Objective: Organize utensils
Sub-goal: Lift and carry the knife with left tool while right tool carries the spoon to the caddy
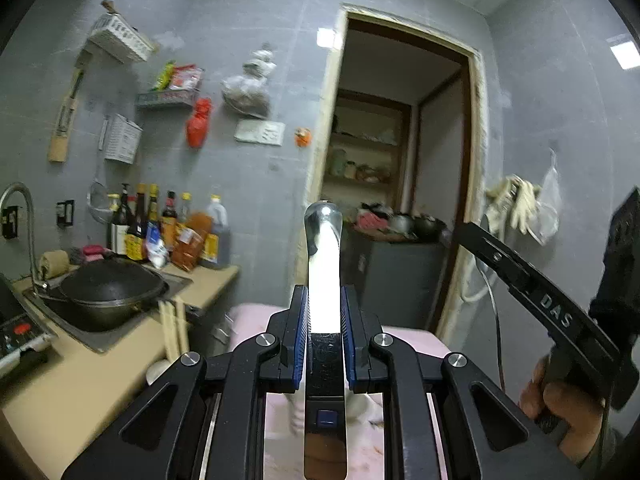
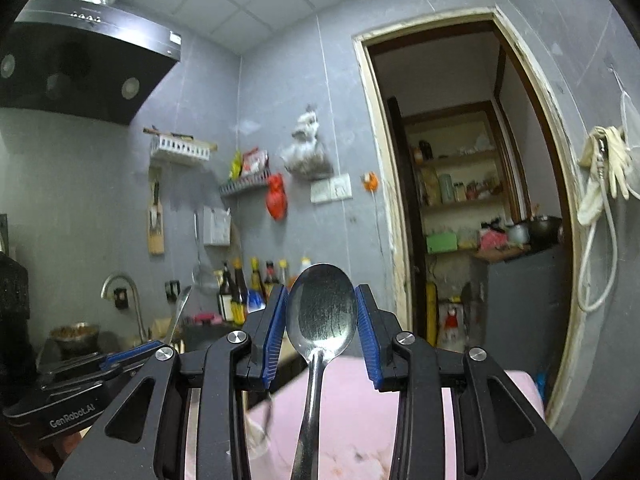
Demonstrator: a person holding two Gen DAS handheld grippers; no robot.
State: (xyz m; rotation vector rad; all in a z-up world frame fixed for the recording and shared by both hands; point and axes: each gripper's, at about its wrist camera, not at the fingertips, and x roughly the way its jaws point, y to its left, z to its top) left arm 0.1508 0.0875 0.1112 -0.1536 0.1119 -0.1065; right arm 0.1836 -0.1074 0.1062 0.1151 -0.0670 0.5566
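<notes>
My left gripper (image 1: 324, 316) is shut on a shiny metal utensil (image 1: 323, 264). Its flat handle runs between the blue pads and points up and away; its working end is hidden below. My right gripper (image 2: 322, 316) is shut on a steel spoon (image 2: 321, 312). The spoon's bowl stands upright between the blue pads and its handle (image 2: 310, 412) runs down toward the camera. The right gripper's body shows in the left wrist view (image 1: 536, 292) at the right, held by a hand (image 1: 560, 412). The left gripper's body shows in the right wrist view (image 2: 92, 376) at the lower left.
A pink cloth (image 2: 360, 420) covers the surface below both grippers. A beige counter (image 1: 80, 380) at the left holds a sink with a black wok (image 1: 112, 284) and several sauce bottles (image 1: 168, 232). A doorway (image 2: 472, 200) opens ahead. A range hood (image 2: 84, 60) hangs upper left.
</notes>
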